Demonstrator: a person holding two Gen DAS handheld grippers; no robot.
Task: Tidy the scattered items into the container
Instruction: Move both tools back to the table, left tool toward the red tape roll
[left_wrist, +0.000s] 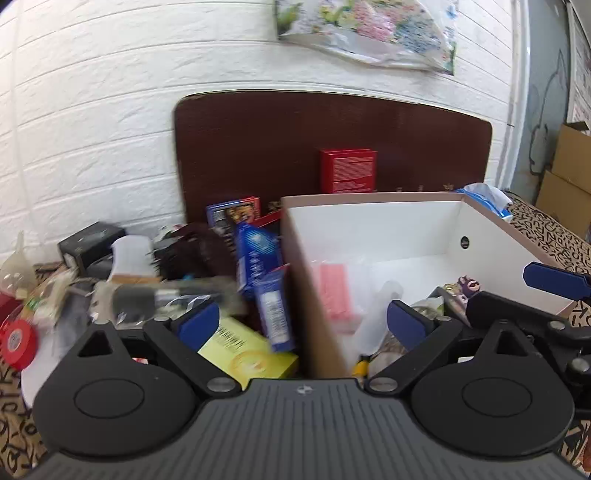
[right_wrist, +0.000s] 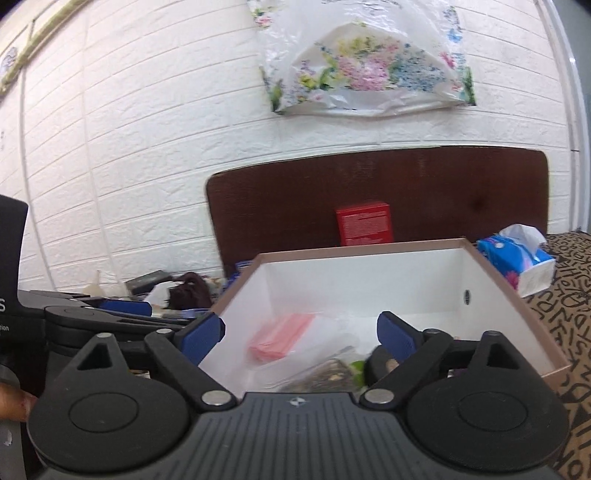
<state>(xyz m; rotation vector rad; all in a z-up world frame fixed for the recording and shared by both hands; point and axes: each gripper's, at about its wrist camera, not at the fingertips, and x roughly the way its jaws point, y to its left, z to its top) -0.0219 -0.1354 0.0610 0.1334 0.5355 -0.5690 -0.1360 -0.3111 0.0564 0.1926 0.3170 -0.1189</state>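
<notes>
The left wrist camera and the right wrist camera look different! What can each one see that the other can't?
Only the left wrist view shows the yellow box, the red tape roll and the blue packets beside the big box.

Only the right wrist view shows the whole tissue pack, and a fingertip at the left edge.

Both show the big white box with the pink packet inside, the red box behind it, and the flowery bag on the wall. Each view's own tool is open: left tool, right tool.
</notes>
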